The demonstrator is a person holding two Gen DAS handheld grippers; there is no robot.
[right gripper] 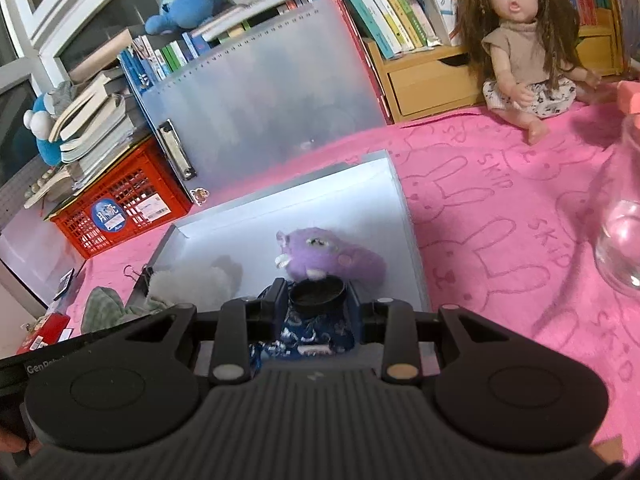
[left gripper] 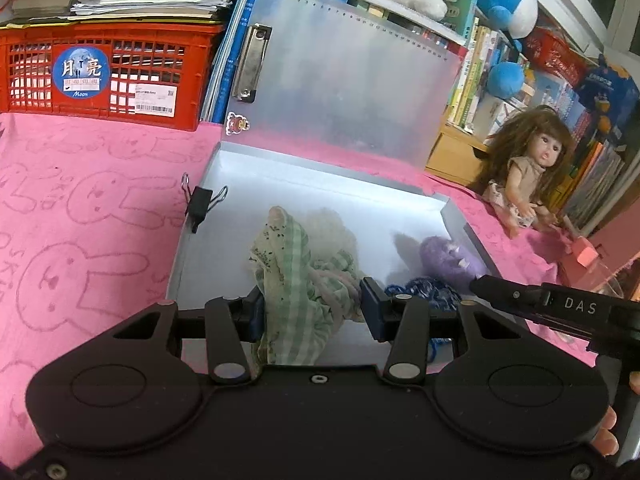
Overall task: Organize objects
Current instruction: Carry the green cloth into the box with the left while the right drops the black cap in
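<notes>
Left wrist view: the left gripper (left gripper: 312, 312) has its fingers clenched on a bunched green checked cloth (left gripper: 292, 280), soft, light and floppy, best pinched at a thick fold. Over the open white box (left gripper: 320, 196), the right gripper (right gripper: 318, 312) grips a blue patterned pouch (right gripper: 308, 336) with a round black lid (right gripper: 317, 291), near the purple plush (right gripper: 332, 256). Low box walls and a binder clip (left gripper: 200, 204) could snag; bare floor remains at the box's back.

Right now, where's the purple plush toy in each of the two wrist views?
Left wrist view: the purple plush toy lies right of centre, in the white box's right end, beyond the right gripper's tip.
Right wrist view: it sits at centre, just past the right gripper.
Shared landmark: the doll on the pink cloth.
</notes>
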